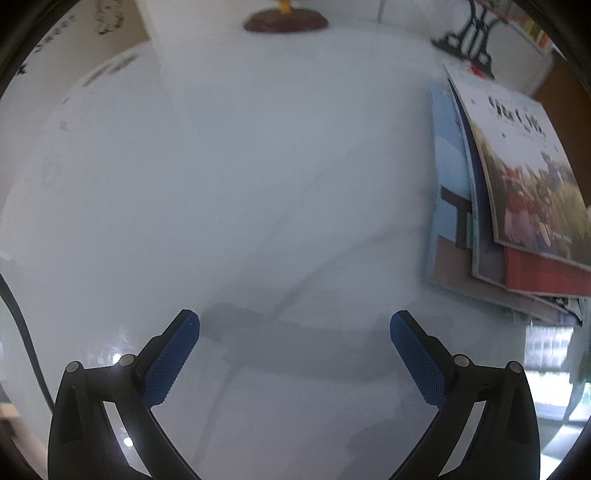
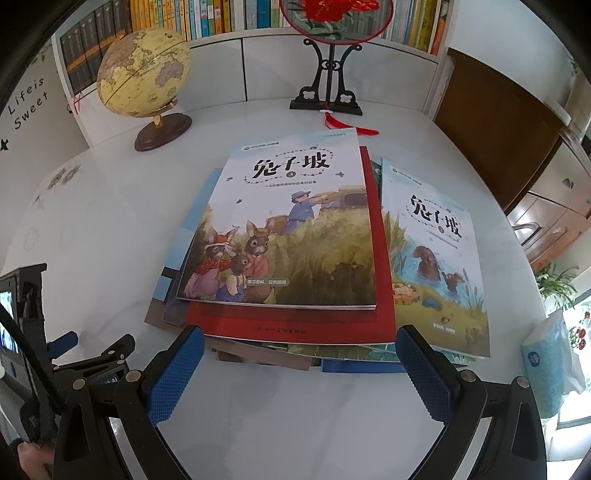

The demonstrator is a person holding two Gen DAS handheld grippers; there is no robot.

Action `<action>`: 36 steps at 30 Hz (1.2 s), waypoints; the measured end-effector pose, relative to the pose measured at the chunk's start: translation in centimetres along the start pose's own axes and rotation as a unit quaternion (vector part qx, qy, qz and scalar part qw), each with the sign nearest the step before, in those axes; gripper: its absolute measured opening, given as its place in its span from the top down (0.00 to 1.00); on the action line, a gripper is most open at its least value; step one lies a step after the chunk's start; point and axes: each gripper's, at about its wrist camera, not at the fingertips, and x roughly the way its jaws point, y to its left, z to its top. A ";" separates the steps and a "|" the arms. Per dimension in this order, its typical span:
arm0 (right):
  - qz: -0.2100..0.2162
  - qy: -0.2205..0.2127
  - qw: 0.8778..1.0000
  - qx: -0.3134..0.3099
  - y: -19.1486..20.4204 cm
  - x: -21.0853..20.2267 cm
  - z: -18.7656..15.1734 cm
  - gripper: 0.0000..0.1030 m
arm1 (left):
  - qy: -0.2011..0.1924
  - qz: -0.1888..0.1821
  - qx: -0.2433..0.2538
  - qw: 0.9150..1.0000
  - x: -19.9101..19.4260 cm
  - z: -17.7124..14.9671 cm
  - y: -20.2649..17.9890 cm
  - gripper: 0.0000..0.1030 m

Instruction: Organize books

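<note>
A loose pile of books lies on the white table (image 2: 110, 221). On top is a picture book with rabbits (image 2: 288, 229), over a red-covered book (image 2: 295, 328). A second picture book with an otter (image 2: 436, 258) lies at the pile's right side. My right gripper (image 2: 299, 339) is open just before the pile's near edge, nothing between its blue pads. In the left wrist view the same pile (image 1: 517, 199) is at the right; my left gripper (image 1: 295, 325) is open over bare table, left of the books. The left gripper (image 2: 62, 343) also shows at the right view's lower left.
A globe (image 2: 144, 74) on a wooden base and a round embroidered fan on a black stand (image 2: 328, 85) sit at the table's back. A bookshelf (image 2: 221, 18) runs behind. A blue tissue pack (image 2: 550, 365) lies at the right edge, wooden drawers (image 2: 535, 177) beyond.
</note>
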 end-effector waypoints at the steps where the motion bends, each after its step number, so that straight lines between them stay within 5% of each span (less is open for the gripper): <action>1: -0.001 -0.001 1.000 0.000 0.0 -0.1 0.0 0.00 | -0.004 0.014 0.008 1.000 -0.4 0.2 -0.3 0.01; 3: -0.003 -0.005 1.000 0.000 -0.1 -0.4 0.1 0.00 | -0.040 0.029 0.024 0.998 -2.7 0.6 -1.3 0.01; 8: -0.017 -0.042 0.999 -0.010 -0.1 -3.1 1.3 0.00 | -0.139 -0.001 0.032 0.990 -11.3 2.8 -3.1 0.01; 13: -0.003 -0.120 0.993 0.001 -0.5 -8.7 3.6 0.00 | -0.230 -0.017 0.014 0.973 -21.5 4.5 -2.3 0.01; 17: 0.007 -0.193 0.981 0.018 -0.6 -14.7 5.0 0.00 | -0.283 0.005 0.003 0.959 -26.6 5.2 -2.3 0.01; 22: -0.023 -0.207 0.978 0.000 0.6 -17.8 5.2 0.00 | -0.302 0.005 0.004 0.953 -27.7 3.4 -1.3 0.01; 36: -0.016 -0.211 0.977 -0.022 -1.4 -20.4 3.1 0.00 | -0.306 0.010 -0.036 0.951 -30.4 -0.2 -4.4 0.01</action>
